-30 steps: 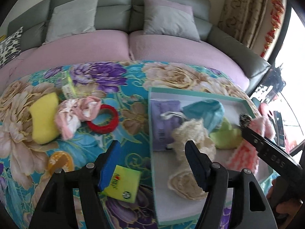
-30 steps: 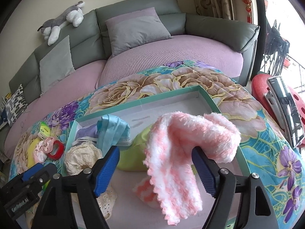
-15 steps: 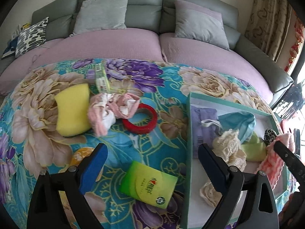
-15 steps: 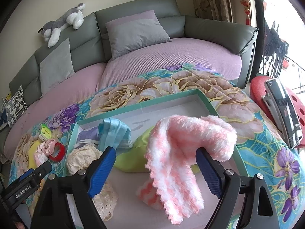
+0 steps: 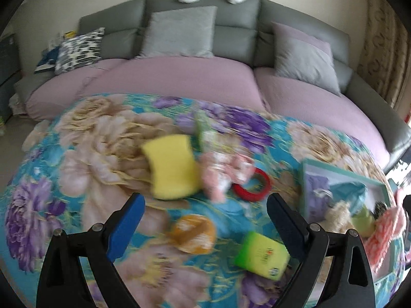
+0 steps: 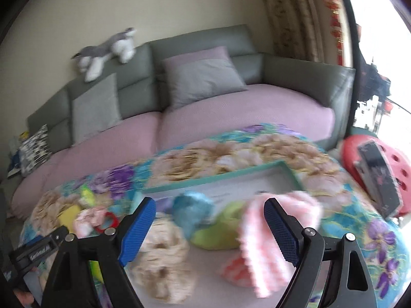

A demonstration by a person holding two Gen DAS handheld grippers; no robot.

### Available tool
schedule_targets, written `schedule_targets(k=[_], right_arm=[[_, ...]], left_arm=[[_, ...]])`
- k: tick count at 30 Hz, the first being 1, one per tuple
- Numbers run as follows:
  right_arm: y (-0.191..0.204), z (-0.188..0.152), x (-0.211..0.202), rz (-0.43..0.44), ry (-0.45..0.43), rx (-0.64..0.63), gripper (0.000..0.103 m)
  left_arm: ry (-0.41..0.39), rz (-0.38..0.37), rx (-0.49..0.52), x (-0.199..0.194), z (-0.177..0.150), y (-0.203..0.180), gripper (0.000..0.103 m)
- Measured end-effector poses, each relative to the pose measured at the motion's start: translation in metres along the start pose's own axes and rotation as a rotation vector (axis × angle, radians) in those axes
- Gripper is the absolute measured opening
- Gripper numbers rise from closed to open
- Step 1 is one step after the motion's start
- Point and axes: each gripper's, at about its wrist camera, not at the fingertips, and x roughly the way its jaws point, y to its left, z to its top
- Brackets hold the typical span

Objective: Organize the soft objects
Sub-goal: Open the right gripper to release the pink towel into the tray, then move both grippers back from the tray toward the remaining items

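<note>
- Left gripper point(image 5: 205, 220): jaws spread wide, nothing between the pads; it hangs over the floral cloth point(image 5: 77, 169).
- Right gripper point(image 6: 209, 220): jaws spread wide, gripping nothing; it hangs over the teal tray point(image 6: 218, 177).
- Near the left gripper on the cloth: a green packet point(image 5: 260, 255) and an orange item point(image 5: 194, 233), blurred.
- Farther on the cloth: a yellow sponge point(image 5: 170, 165), just beside it a pink-white cloth bundle point(image 5: 223, 172), then a red ring point(image 5: 253, 186).
- In the tray: a cream lace piece point(image 6: 160, 251) at the near left, a pink fluffy towel point(image 6: 267, 238) at the near right, a green item point(image 6: 221, 228) and a blue cloth point(image 6: 192, 210) behind them.
- Far: a grey sofa point(image 6: 295, 77) with cushions and a plush toy point(image 6: 105, 51) on its back.
</note>
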Motion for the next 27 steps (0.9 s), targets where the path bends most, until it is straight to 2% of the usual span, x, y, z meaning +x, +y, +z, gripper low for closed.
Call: schedule_targets(k=[5,9,13,18,22,27], right_arm=[[0.040,-0.011,0.016,0.093,0.053,-0.066,0.088],[0.070,-0.022,0.023,0.144,0.068,-0.133,0.088],[0.094,-0.033,0.032,0.207,0.106,-0.163,0.088],[0.123,-0.051,0.046,0.295,0.180,-0.206,0.088],[0.128,-0.061,0.059,0.279,0.228,-0.214,0.088],[0.122,-0.065,0.068,0.249,0.260,-0.188,0.088]], left_arm=[[-0.004,0.076,-0.080,-0.001,0.004,0.043,0.096],[0.013,0.105,-0.134,0.001,0.004,0.070,0.096],[0.020,0.113,-0.145,0.001,0.003,0.084,0.096],[0.066,0.077,-0.128,0.009,-0.003,0.086,0.096],[0.143,0.011,-0.101,0.026,-0.011,0.078,0.096],[0.208,-0.028,-0.056,0.044,-0.021,0.060,0.096]])
